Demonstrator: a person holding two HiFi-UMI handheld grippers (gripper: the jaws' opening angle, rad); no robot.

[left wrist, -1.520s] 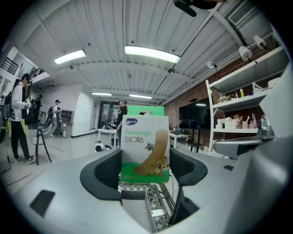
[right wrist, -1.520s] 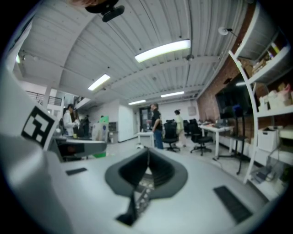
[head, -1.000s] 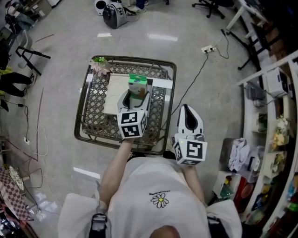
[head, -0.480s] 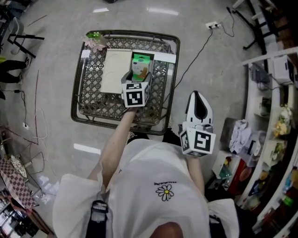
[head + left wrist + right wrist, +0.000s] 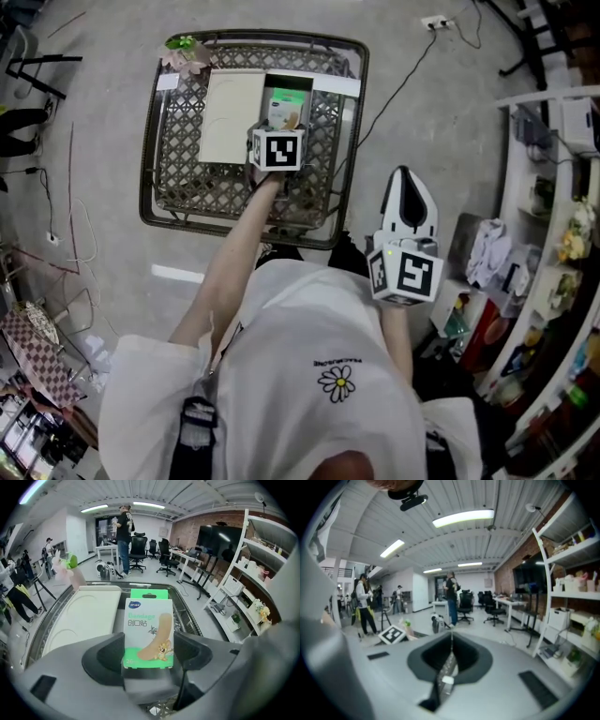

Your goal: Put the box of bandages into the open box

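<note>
The box of bandages (image 5: pixel 287 105) is green and white with a plaster printed on its front (image 5: pixel 149 630). My left gripper (image 5: pixel 284 120) is shut on its lower part and holds it upright over the right half of a wire cart basket (image 5: pixel 253 39). A flat white tray-like box (image 5: pixel 232 117) lies in the basket to the left of the held box, also seen in the left gripper view (image 5: pixel 79 620). My right gripper (image 5: pixel 410 187) hangs outside the cart at its near right, shut with nothing in it (image 5: pixel 451 644).
A pink flower (image 5: pixel 183 58) sits on the cart's far left corner. White shelves with goods (image 5: pixel 562 187) line the right side. A power strip with its cable (image 5: pixel 436 21) lies on the floor beyond the cart. A person (image 5: pixel 124 527) and office chairs stand far off.
My left gripper has carried the bandage box forward, from the cart's near part to above its far right part. The right gripper has kept its place beside the cart.
</note>
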